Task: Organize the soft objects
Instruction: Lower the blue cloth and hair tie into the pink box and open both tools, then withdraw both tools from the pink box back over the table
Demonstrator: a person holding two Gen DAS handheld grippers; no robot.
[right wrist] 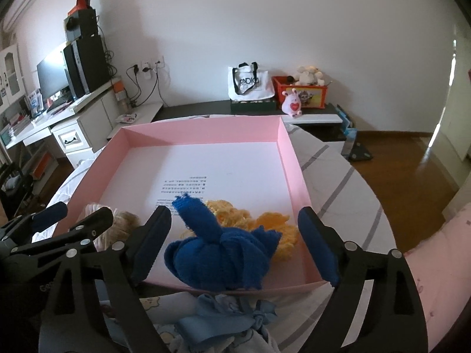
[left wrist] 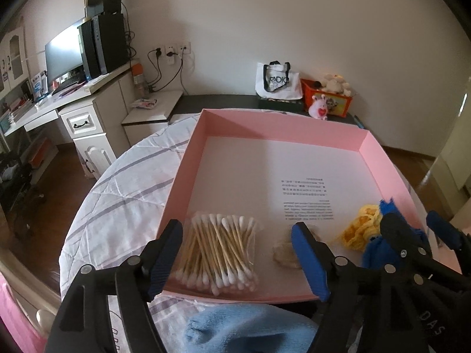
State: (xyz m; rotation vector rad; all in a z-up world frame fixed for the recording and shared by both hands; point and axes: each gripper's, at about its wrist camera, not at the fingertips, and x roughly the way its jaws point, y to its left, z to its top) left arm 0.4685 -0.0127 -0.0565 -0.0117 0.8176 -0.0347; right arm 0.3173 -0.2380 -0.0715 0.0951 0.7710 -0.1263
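Observation:
A shallow pink box (left wrist: 188, 158) (right wrist: 291, 153) lies on the quilted table. Inside near its front edge lie a bag of cotton swabs (left wrist: 219, 248), a beige fluffy tuft (left wrist: 284, 254) (right wrist: 126, 220), a yellow crocheted piece (left wrist: 362, 229) (right wrist: 265, 223) and a knotted dark blue cloth (right wrist: 223, 250) (left wrist: 379, 253). My left gripper (left wrist: 240, 257) is open above the swabs and tuft, holding nothing. My right gripper (right wrist: 235, 244) is open around the blue cloth, jaws wide apart and not touching it. A light blue towel (left wrist: 250, 328) and a light blue ribboned fabric (right wrist: 226, 320) lie in front of the box.
A white desk (left wrist: 73, 100) with monitor and computer stands at the left. A low dark bench (right wrist: 206, 107) by the wall holds a white tote bag (right wrist: 250, 83), an orange toy box (right wrist: 303, 92) and plush toys. Wooden floor lies on both sides.

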